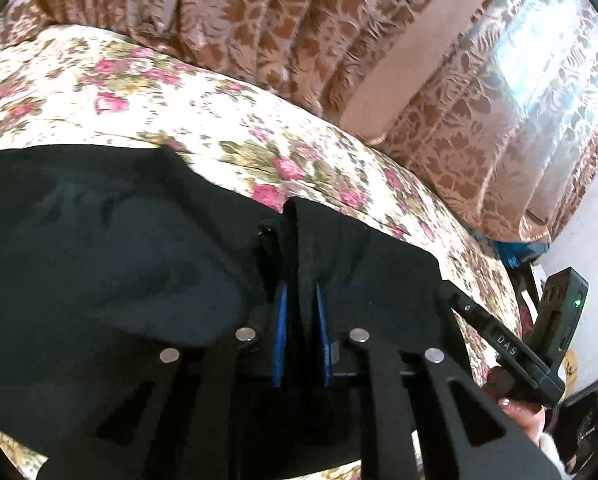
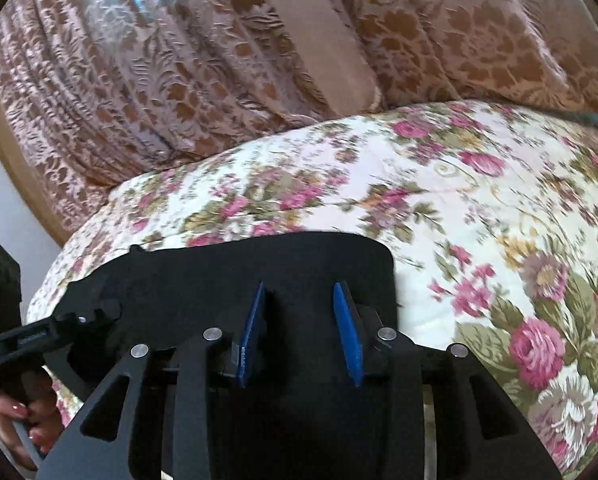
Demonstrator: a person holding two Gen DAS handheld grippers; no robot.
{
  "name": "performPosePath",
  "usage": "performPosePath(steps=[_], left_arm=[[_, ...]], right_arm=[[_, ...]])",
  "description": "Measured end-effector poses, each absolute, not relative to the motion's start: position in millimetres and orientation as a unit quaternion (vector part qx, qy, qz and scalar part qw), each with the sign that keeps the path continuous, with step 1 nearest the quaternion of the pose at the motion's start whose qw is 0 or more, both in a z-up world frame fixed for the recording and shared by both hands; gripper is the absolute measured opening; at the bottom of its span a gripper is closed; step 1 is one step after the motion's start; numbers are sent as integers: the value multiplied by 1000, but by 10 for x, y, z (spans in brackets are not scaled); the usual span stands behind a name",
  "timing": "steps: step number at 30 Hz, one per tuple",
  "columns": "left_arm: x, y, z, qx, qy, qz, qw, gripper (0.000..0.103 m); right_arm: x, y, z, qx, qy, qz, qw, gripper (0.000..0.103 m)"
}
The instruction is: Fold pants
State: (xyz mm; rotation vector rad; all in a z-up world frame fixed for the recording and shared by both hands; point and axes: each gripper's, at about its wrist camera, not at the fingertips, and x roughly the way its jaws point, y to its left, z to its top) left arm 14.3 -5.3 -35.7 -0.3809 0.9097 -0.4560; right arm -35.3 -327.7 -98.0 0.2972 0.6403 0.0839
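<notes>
Black pants [image 1: 119, 260] lie on a floral bedspread [image 1: 139, 92]. My left gripper [image 1: 295, 248] is shut on a raised ridge of the pants' fabric, which stands up between the blue pads [image 1: 281, 320]. In the right wrist view, my right gripper [image 2: 299, 288] hovers over the pants [image 2: 187, 272] near their rounded edge. Its blue pads [image 2: 347, 328] stand apart and press on nothing. The left gripper [image 2: 99, 312] shows at the left of that view, on the same cloth. A finger of the right tool [image 1: 479, 320] reaches in from the right in the left wrist view.
Patterned brown curtains [image 1: 259, 20] [image 2: 179, 60] hang behind the bed. The bedspread [image 2: 459, 200] stretches far to the right of the pants. A hand [image 1: 515, 408] [image 2: 15, 412] grips each tool's handle. A blue object [image 1: 515, 254] lies by the bed's edge, above pale floor [image 1: 591, 260].
</notes>
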Motion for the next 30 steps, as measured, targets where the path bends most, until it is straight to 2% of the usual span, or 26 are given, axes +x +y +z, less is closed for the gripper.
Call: performPosePath(steps=[7,10,13,15,16,17,20,25,27,30], left_arm=[[229,34,-754,-159,444,-179,863,14],[247,-2,-783,-144,433,-175,873,21],[211,1,-765,-132,421,-172,881,29],[171,61,-739,-148,418,-168,880,44],[148,113,-731,-162,417,-165,879,60],[98,193,-715,-179,410,-160,880,69],[-78,396,-651,-189,383,-116,897,85],[-313,818,-589,-201,350,-53,914,91],[-402,1051,-578,-217,338,-22,916,91],[-526,1323,-583,-237,324,17,916,93]], right_arm=[[-196,-2824,-1134,61,330,64,940,36],[-163,-2695,-1267,1,327,50,944,36],[-170,-2694,-1324,-9,319,47,947,36],[-183,-2708,-1322,-6,316,49,947,36],[-190,-2713,-1323,-7,314,49,948,36],[-204,-2713,-1326,-7,311,49,949,36],[-259,-2718,-1326,-6,300,49,953,36],[-387,-2686,-1299,2,286,32,958,36],[-454,-2673,-1299,9,279,29,960,44],[-535,-2620,-1319,2,270,30,962,49]])
